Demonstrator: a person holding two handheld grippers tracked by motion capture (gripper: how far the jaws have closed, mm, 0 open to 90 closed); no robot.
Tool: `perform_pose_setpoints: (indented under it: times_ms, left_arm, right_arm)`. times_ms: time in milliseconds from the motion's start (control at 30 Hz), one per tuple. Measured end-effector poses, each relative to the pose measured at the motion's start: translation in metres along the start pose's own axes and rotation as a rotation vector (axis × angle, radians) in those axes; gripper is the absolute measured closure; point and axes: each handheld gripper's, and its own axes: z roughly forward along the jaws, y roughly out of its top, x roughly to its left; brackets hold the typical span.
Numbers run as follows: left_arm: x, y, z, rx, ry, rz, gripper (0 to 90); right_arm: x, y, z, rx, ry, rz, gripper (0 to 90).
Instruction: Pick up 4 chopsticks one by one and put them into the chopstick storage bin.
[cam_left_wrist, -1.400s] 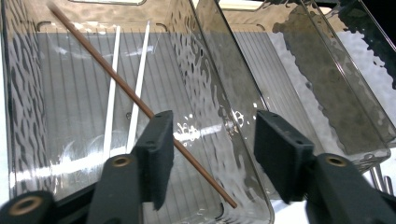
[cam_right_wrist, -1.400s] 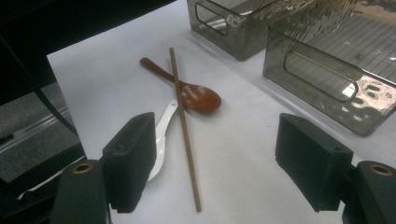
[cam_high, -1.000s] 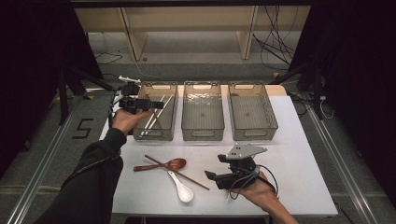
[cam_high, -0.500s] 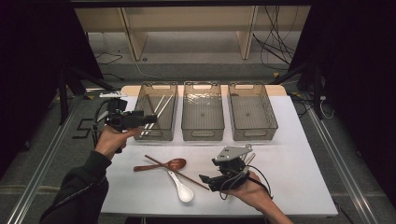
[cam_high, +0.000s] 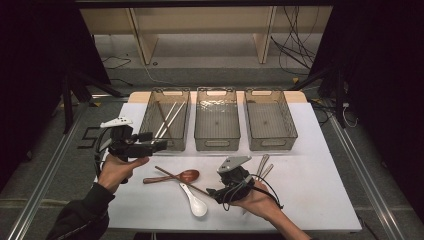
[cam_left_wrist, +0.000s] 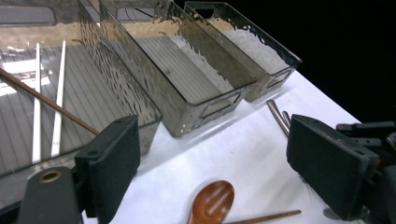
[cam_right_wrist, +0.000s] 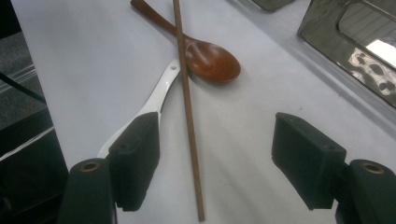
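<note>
a white table (cam_high: 320, 165) carries three clear smoky bins in a row along its far side. the left bin (cam_high: 150, 122) already holds two white chopsticks (cam_high: 170, 117) and one brown chopstick (cam_high: 161, 116); the middle bin (cam_high: 216, 120) and right bin (cam_high: 270, 120) look empty. on the near part of the table lie a wooden spoon (cam_high: 186, 176), a white ceramic spoon (cam_high: 196, 204), a loose brown chopstick (cam_right_wrist: 187, 107) lying across both spoons, and two metal handles (cam_high: 263, 167) by the right hand.

the work looks like sorting utensils into the bins. the left gripper (cam_high: 150, 146) hangs at the near left corner of the left bin; its jaws have just been opening and stand spread with nothing between them. the right gripper (cam_right_wrist: 215, 158) sits low over the table with the loose chopstick lying between its spread jaws, which have just been closing a little; the pads do not press on it yet.

i judge the step in hand is picking up that chopstick. the next move calls for lowering, pinching it squarely along the thin shaft, then carrying it to the left bin.

no brand, label or writing can be read on the things on the table.
</note>
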Motion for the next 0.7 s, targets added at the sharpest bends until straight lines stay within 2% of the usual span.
perform_pose_setpoints:
  times_ms: [167, 233, 433, 667, 700]
  left_arm:
    - [-0.004, -0.011, -0.002, -0.004, 0.005, -0.004, 17.2]
    - [-0.006, -0.015, -0.002, 0.000, 0.005, -0.004, 17.2]
    - [-0.011, -0.025, -0.002, 0.000, 0.016, 0.005, 17.0]
    - [-0.014, -0.032, -0.004, 0.004, 0.016, 0.010, 16.3]
    - [-0.015, -0.033, -0.004, 0.008, 0.016, 0.013, 16.3]
  right_arm:
    - [0.001, 0.001, 0.005, 0.015, 0.004, -0.006, 36.5]
    - [0.001, 0.001, 0.009, 0.031, 0.007, -0.022, 37.8]
    - [0.000, 0.001, 0.017, 0.064, 0.002, -0.016, 42.9]
    - [0.004, 0.000, 0.028, 0.115, 0.003, -0.042, 50.7]
    - [0.004, 0.000, 0.029, 0.121, 0.008, -0.060, 52.0]
